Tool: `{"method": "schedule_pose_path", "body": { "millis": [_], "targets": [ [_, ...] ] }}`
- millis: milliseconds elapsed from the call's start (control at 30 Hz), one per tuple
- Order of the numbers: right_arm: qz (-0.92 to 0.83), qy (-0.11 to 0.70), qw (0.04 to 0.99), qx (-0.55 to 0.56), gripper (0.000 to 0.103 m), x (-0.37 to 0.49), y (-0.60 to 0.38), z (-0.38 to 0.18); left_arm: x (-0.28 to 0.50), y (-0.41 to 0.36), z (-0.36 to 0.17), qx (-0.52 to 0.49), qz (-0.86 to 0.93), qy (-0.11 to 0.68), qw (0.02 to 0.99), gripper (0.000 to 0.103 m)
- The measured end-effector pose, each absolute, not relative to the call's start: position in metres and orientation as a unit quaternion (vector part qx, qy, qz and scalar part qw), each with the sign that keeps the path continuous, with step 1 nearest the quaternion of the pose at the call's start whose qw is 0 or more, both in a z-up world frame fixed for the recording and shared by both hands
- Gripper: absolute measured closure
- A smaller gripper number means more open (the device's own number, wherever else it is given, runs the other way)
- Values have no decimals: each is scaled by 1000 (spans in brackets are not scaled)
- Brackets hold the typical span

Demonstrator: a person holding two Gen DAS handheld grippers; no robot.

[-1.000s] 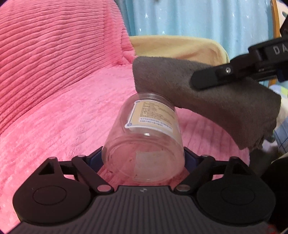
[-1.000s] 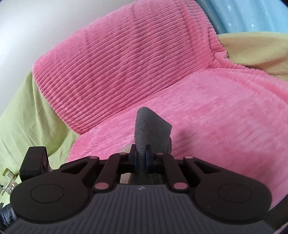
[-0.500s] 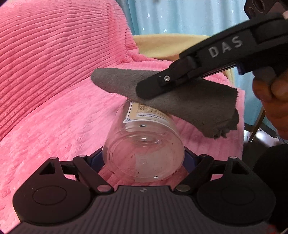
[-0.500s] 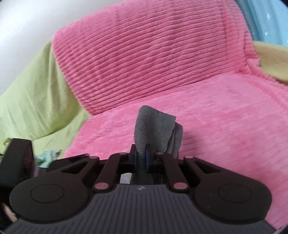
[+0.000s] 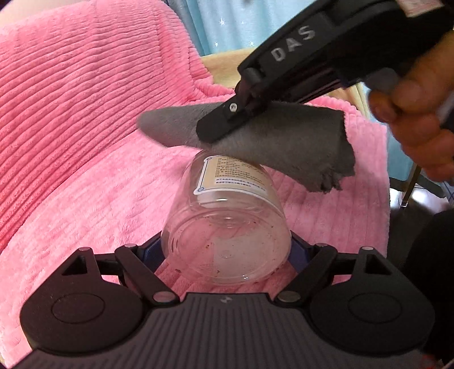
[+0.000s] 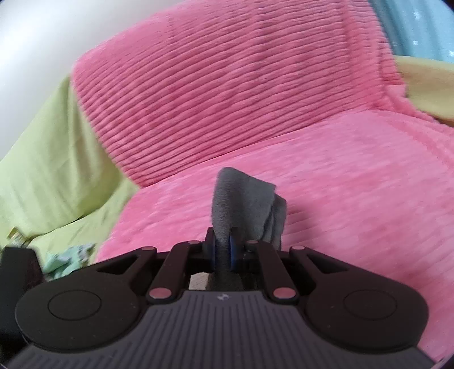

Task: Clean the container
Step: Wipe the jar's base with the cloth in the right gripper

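Now my left gripper [image 5: 227, 252] clamps the jar [image 5: 227, 227], mouth pointing away; right gripper [image 6: 224, 252] pinches the cloth [image 5: 272, 144] just above.

Both grippers are matte black: the right gripper [image 5: 215, 133] bears pale "DAS" lettering; bare-skinned right hand [image 5: 411, 119] at two o'clock.

Pink ribbed throw [image 6: 255, 93] over sofa, green sheet [image 6: 56, 159] beside, blue star curtain [image 5: 227, 25] behind, white wall [image 6: 37, 34]
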State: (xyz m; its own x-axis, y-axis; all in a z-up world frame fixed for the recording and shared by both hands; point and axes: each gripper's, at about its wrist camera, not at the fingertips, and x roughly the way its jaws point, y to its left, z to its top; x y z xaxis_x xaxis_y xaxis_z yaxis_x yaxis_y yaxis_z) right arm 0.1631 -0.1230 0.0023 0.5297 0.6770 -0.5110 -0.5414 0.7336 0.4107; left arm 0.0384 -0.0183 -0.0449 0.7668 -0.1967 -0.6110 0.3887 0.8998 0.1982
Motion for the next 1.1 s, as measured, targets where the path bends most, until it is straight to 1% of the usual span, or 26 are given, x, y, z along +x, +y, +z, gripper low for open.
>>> {"method": "schedule_pose_path", "body": {
  "millis": [167,300,400,467,567,667,933,1000,1100],
  "targets": [
    [415,339,840,92,96,151,-116,5,38,-18,-45,156,-159,304,926,18],
    [371,331,863,87,97,177,-127,1,37,-21,-45,163,-157,302,926,18],
    [358,339,862,122,97,188,-138,-5,40,-20,-44,157,-156,306,926,18],
    [357,332,866,112,97,184,-137,-6,44,-14,-42,122,-164,321,925,17],
    [354,331,867,120,96,184,-142,-8,55,7,-39,20,-183,344,921,14],
    [350,332,867,126,96,183,-147,-9,61,18,-41,-34,-190,349,917,16],
    [345,329,870,124,96,174,-146,-10,59,13,-42,-21,-190,342,920,15],
    [340,328,873,121,96,172,-145,-9,59,11,-41,-12,-194,339,921,17],
    [337,333,873,116,96,166,-143,-6,54,2,-41,45,-190,325,925,17]
  ]
}}
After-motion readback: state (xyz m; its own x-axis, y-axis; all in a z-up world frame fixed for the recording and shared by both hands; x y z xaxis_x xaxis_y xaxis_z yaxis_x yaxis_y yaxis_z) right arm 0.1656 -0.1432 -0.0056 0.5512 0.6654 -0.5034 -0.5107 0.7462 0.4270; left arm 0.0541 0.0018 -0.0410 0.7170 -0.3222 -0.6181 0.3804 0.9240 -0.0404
